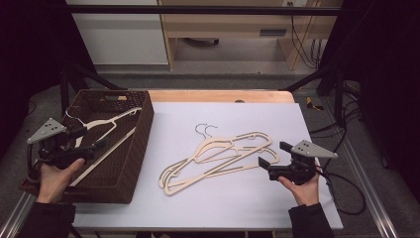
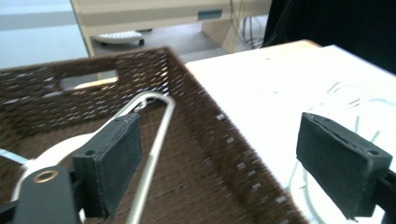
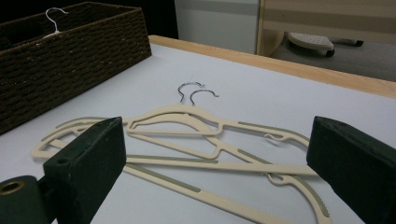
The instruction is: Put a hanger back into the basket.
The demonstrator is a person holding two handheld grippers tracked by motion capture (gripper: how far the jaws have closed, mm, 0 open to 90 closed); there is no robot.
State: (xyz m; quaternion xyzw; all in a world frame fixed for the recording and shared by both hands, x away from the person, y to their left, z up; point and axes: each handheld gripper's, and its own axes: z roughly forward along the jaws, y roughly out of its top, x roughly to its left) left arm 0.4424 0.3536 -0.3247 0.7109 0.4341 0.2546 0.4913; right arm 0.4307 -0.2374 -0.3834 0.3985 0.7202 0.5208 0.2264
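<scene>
Two cream hangers (image 1: 218, 161) lie crossed at the middle of the high view on the white counter (image 1: 237, 203). At the left, the left tool (image 1: 91, 139) hovers released over the brown basket (image 1: 141, 144), where a third hanger (image 1: 106, 126) rests. At the right, the right tool (image 1: 270, 156) is just beside the two hangers, released.

In the left gripper view, the jaws stand wide apart above the basket (image 2: 187, 93), with the hanger (image 2: 154, 140) lying free below them.

In the right gripper view, the open jaws frame the two hangers (image 3: 187, 135) at the centre, and grasp nothing.

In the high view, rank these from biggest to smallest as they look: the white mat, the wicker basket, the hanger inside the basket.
1. white mat
2. wicker basket
3. hanger in the basket, which is partly hidden by the left gripper, so only its visible part is judged.
</scene>
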